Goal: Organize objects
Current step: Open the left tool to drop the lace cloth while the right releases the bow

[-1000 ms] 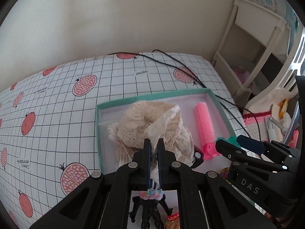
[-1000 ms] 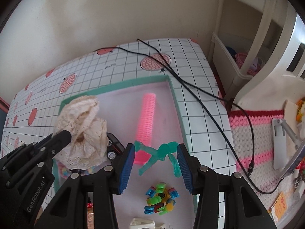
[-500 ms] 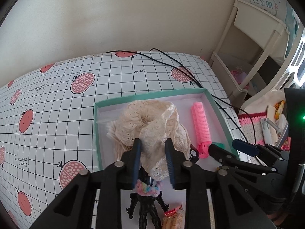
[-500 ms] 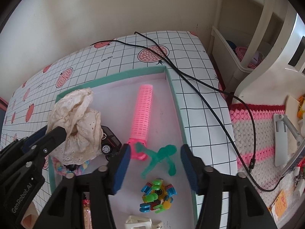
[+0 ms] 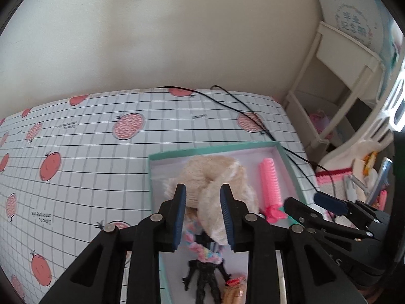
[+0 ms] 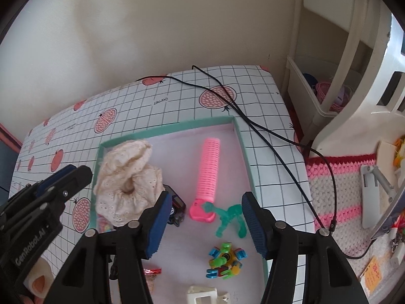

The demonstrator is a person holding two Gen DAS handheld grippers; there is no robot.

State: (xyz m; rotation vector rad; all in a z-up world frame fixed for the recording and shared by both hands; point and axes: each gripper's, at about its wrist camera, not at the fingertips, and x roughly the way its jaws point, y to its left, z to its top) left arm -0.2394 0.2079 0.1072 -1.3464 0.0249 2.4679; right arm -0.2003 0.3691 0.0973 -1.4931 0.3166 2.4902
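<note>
A teal-rimmed tray (image 5: 202, 150) (image 6: 177, 126) lies on the grid-patterned table. In it are a cream lace scrunchie (image 5: 215, 177) (image 6: 126, 182), a pink hair roller (image 5: 270, 185) (image 6: 210, 172), a green figure (image 6: 230, 217), a black toy car (image 6: 177, 206), a colourful block toy (image 6: 225, 255), a pastel braided tie (image 5: 200, 250) and a black figure (image 5: 205, 278). My left gripper (image 5: 203, 215) is open just above and behind the scrunchie, holding nothing. My right gripper (image 6: 206, 225) hangs open above the roller's base and the green figure, also with nothing in it.
A black cable (image 6: 253, 124) runs across the table past the tray's right corner. A white shelf (image 6: 316, 96) and a pink crocheted mat (image 6: 336, 190) lie to the right. A red snack packet (image 6: 152, 272) and a white object (image 6: 202, 296) sit at the tray's near end.
My left gripper went from shut to open and drew back from the scrunchie, which stays in the tray. My right gripper pulled back and spread a little wider.
</note>
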